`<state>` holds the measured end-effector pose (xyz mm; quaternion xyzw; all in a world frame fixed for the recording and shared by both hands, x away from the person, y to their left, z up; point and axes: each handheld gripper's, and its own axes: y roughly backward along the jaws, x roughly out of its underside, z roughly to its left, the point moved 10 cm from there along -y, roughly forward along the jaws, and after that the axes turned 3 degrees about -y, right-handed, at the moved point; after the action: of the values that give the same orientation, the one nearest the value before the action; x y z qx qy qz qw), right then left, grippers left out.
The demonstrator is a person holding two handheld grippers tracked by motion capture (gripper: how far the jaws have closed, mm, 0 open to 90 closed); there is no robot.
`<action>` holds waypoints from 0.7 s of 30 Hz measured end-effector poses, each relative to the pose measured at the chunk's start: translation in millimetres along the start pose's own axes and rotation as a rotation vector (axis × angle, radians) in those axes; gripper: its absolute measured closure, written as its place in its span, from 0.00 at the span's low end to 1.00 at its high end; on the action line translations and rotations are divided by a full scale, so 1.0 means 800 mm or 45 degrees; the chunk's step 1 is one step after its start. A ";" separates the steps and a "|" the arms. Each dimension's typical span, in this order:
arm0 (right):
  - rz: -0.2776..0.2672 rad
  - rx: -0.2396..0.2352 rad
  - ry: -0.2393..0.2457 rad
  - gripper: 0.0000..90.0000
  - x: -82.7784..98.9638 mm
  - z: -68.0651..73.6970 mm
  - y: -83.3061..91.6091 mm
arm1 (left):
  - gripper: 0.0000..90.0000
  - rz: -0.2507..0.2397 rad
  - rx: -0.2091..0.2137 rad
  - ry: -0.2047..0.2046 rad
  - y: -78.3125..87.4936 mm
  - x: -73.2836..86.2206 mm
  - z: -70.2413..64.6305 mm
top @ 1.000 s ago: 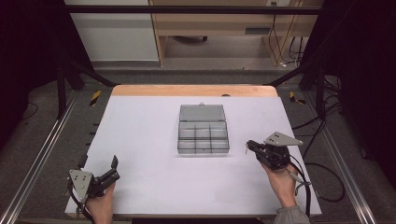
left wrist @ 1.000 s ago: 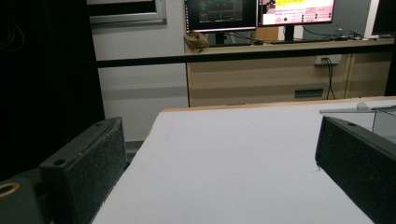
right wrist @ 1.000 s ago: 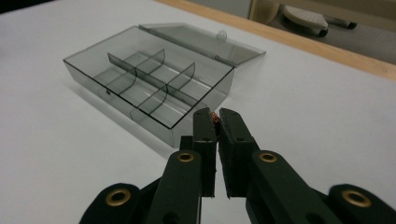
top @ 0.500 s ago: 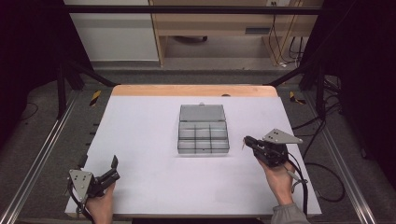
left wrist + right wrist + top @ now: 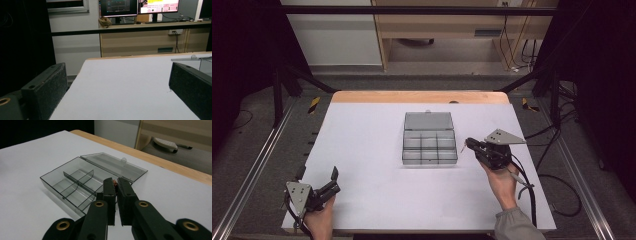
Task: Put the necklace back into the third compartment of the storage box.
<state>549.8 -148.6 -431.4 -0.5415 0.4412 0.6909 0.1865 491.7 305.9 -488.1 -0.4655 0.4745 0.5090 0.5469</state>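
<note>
1. High view showed us the open compartment box (image 5: 430, 144) near the table's (image 5: 362, 150) centre, its clear lid (image 5: 429, 120) folded back flat toward twelve o'clock.
2. We held the right gripper (image 5: 470, 145) just beside the box's three o'clock wall, with its tips aimed at the box.
3. Right gripper view let us see the right gripper's (image 5: 116, 185) jaws pressed nearly together on a small reddish-copper item (image 5: 115, 182), too small for us to identify.
4. That item sat pinched between the jaw tips, above the table just outside the box's near corner, not yet over any compartment.
5. We judged the work to be at the carrying stage: the item was picked up, while lowering it into a compartment and letting go were left.
6. Every compartment of the box (image 5: 75, 182) that we could see looked bare, with only the dividers (image 5: 78, 178) standing inside.
7. We kept the left gripper (image 5: 324, 184) at the table's seven o'clock corner, well apart from the box.
8. Left gripper view showed its jaws spread wide with nothing between them but bare table (image 5: 130, 85).
</note>
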 end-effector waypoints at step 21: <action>-0.019 -0.039 0.015 0.95 -0.021 0.005 -0.055 | 0.02 -0.001 0.000 0.000 0.000 0.000 0.000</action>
<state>585.7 -117.7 -434.2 -0.5516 0.4276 0.6930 0.1807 491.6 305.9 -488.1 -0.4657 0.4742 0.5090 0.5470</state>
